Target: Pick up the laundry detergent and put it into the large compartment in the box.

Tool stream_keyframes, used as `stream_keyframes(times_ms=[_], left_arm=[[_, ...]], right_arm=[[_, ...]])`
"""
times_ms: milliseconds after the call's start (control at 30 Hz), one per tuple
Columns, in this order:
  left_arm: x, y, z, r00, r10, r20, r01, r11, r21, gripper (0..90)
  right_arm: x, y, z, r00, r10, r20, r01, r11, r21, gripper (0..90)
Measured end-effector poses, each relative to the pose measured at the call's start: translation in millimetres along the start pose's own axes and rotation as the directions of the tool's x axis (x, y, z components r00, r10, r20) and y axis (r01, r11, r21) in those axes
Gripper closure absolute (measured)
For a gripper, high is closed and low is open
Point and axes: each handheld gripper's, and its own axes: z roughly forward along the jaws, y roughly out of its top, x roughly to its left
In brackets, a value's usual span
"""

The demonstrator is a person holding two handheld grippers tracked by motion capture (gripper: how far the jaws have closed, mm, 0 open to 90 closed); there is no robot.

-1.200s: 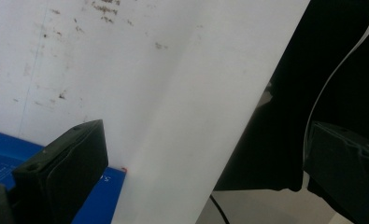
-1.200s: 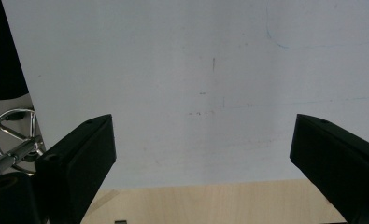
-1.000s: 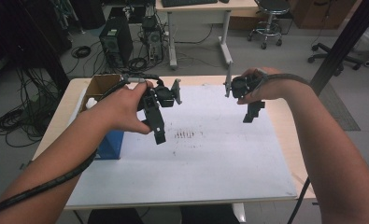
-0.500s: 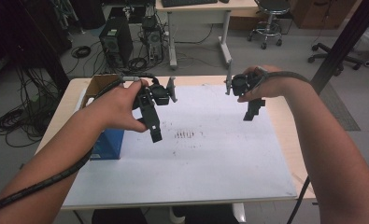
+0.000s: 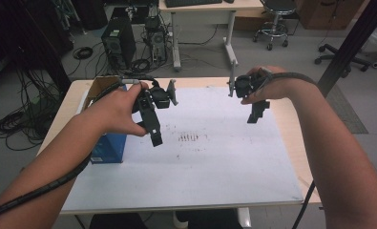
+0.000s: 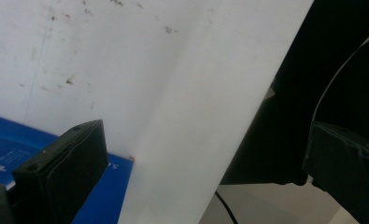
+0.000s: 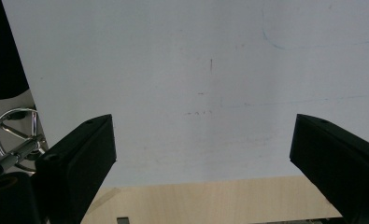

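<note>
in the high view, our left gripper [image 5: 155, 136] has moved a little toward the left side of the table [image 5: 291, 125] compared with a second ago, and it now hangs nearer to the blue box [image 5: 109, 147]. our right gripper [image 5: 255, 114] has stayed almost in the same place, above the far right part of the white sheet [image 5: 200, 171]. both hold nothing, and nothing on the table has moved. we judge that the work is only starting, and that the left one is going for the box. from this view we cannot tell how wide the jaws stand.

in the left gripper view, the jaws are wide apart with nothing between them. the box [image 6: 14, 149] lies just behind the left jaw, and its edge meets the sheet [image 6: 126, 70], which has small brown marks. the high view does not show this closeness so clearly.

in the right gripper view, the jaws are also wide apart and empty. under them we see the sheet [image 7: 196, 70] with faint pen lines, the bare wood of the table [image 7: 210, 200] at its edge, and a chrome chair base [image 7: 14, 126] on the floor.
</note>
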Motion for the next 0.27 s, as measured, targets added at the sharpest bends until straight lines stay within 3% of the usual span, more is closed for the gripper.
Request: stream_keyframes(times_ms=[267], left_arm=[[-3.2,1.7,0.6,0.9998,0.013,0.018,-0.012,0.9996,-0.025,0.2]], right_arm=[[6.0,2.6,-0.4,1.0,0.0,0.008,0.0,1.0,-0.022,6.8]])
